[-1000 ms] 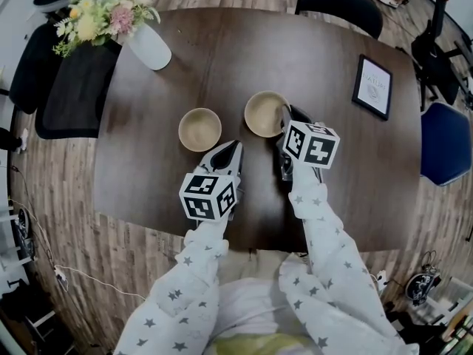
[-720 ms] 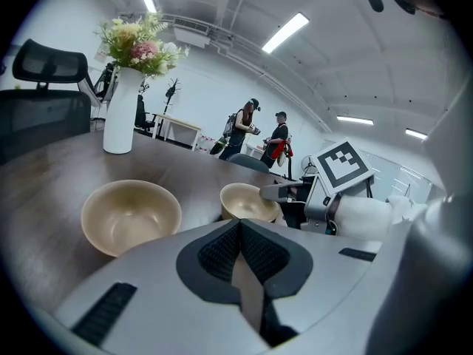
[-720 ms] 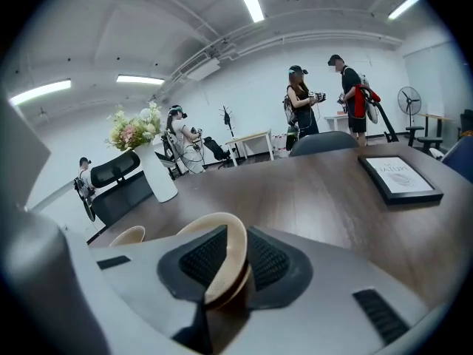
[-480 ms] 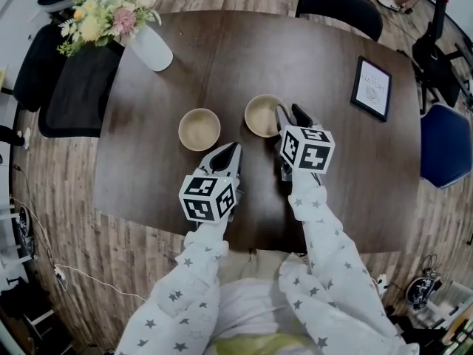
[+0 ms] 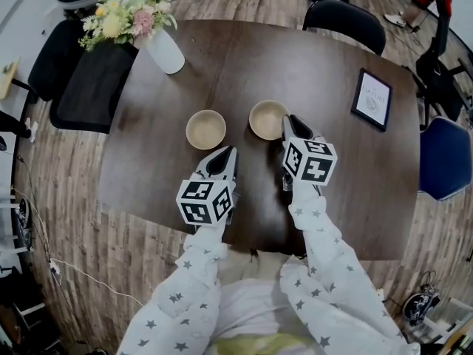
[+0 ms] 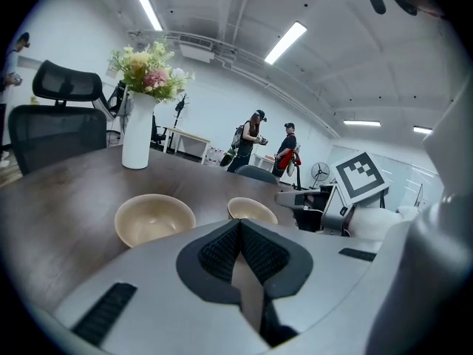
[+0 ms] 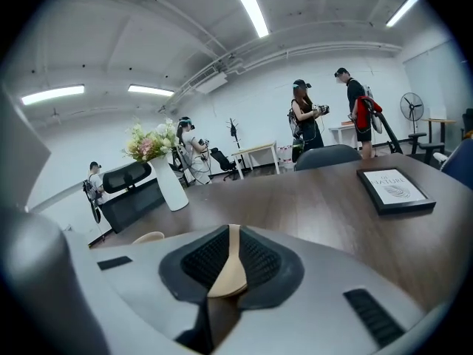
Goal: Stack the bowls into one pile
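Note:
Two beige bowls stand side by side on the dark wooden table (image 5: 148,168): the left bowl (image 5: 205,129) (image 6: 154,220) and the right bowl (image 5: 267,119) (image 6: 251,211). My right gripper (image 5: 287,120) (image 7: 232,233) sits at the right bowl's right rim. Its jaws have just been closing, and the right gripper view shows the beige rim (image 7: 228,276) pinched between the black pads. My left gripper (image 5: 230,151) (image 6: 240,226) is shut on nothing, just short of the left bowl and to its right.
A white vase (image 5: 165,51) of flowers stands at the table's far left corner, and a framed picture (image 5: 372,98) lies at the right. Black chairs (image 5: 344,9) and a blue chair (image 5: 443,150) ring the table. People stand far behind.
The right gripper's jaws stood spread beside the right bowl half a second ago and are now closed on its rim. The left gripper has stayed where it was.

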A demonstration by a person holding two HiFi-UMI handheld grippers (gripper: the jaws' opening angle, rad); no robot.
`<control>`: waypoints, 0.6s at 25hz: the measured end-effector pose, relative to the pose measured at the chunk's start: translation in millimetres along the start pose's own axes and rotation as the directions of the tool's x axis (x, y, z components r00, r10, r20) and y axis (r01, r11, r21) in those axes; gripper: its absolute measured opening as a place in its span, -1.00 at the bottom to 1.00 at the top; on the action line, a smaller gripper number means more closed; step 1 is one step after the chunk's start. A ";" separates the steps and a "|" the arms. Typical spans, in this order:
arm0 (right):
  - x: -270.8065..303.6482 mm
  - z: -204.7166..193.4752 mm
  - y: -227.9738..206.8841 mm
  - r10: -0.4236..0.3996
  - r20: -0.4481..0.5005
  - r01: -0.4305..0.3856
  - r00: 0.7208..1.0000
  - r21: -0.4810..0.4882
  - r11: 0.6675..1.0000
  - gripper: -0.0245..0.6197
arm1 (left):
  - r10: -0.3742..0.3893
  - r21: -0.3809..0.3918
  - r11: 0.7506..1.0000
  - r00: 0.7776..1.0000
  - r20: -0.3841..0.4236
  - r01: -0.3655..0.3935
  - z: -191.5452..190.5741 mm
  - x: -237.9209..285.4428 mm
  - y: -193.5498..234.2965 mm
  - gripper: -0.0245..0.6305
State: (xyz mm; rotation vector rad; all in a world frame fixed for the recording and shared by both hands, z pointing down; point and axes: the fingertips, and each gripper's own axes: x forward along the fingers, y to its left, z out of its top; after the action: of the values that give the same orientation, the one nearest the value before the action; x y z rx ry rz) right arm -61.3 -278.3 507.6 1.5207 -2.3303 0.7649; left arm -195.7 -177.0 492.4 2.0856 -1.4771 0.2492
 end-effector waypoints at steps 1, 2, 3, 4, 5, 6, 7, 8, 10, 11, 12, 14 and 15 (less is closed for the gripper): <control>-0.9 1.6 4.7 0.012 0.007 -0.012 1.000 0.001 1.000 -0.77 | 0.007 -0.003 1.000 1.000 0.009 -0.007 0.5 -2.8 1.6 -0.85; -1.9 3.3 9.9 0.025 0.014 -0.025 1.000 0.002 1.000 -0.79 | 0.016 -0.006 1.000 1.000 0.018 -0.016 0.9 -5.8 3.2 -0.85; -2.9 4.5 15.6 0.039 0.020 -0.039 0.999 0.005 0.999 -0.80 | 0.025 -0.011 1.000 0.999 0.027 -0.025 1.3 -8.9 5.1 -0.85; -3.8 4.8 21.7 0.055 0.024 -0.055 0.998 0.010 0.998 -0.81 | 0.035 -0.016 0.999 0.999 0.034 -0.035 1.5 -12.1 7.3 -0.85; -4.6 4.0 27.9 0.072 0.024 -0.072 0.997 0.016 0.997 -0.81 | 0.045 -0.021 0.999 0.998 0.040 -0.044 1.5 -15.4 9.8 -0.85; -5.2 2.5 33.9 0.089 0.022 -0.089 0.996 0.020 0.996 -0.82 | 0.054 -0.026 0.998 0.998 0.044 -0.053 1.3 -18.7 12.3 -0.85; -5.7 0.4 39.5 0.105 0.017 -0.106 0.994 0.022 0.994 -0.82 | 0.061 -0.030 0.998 0.997 0.046 -0.060 1.1 -21.7 14.7 -0.85; -6.0 -1.5 44.8 0.121 0.012 -0.121 0.993 0.022 0.992 -0.83 | 0.067 -0.033 0.997 0.997 0.049 -0.065 0.9 -24.4 17.0 -0.85; -5.4 -3.0 54.9 0.144 0.009 -0.144 0.989 0.017 0.989 -0.84 | 0.073 -0.037 0.997 0.996 0.053 -0.071 1.3 -28.7 22.4 -0.85; -4.4 -2.9 60.0 0.151 0.011 -0.152 0.988 0.016 0.988 -0.85 | 0.074 -0.038 0.997 0.996 0.054 -0.072 1.4 -30.6 25.8 -0.85; -2.9 -3.2 65.5 0.158 0.011 -0.158 0.987 0.015 0.987 -0.85 | 0.075 -0.039 0.997 0.996 0.053 -0.073 1.2 -32.3 29.7 -0.85; 0.9 -7.4 79.0 0.180 0.001 -0.180 0.984 0.017 0.984 -0.85 | 0.076 -0.040 0.996 0.996 0.045 -0.074 -0.5 -36.2 38.5 -0.85; 2.9 -11.2 86.8 0.197 -0.006 -0.197 0.980 0.023 0.980 -0.85 | 0.075 -0.040 0.996 0.996 0.041 -0.073 -1.2 -38.1 42.8 -0.85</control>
State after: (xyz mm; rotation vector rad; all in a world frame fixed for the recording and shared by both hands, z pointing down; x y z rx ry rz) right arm -141.8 -247.0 493.3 1.3046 -2.5008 0.8440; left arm -248.8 -155.5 490.5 2.0194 -1.5740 0.2049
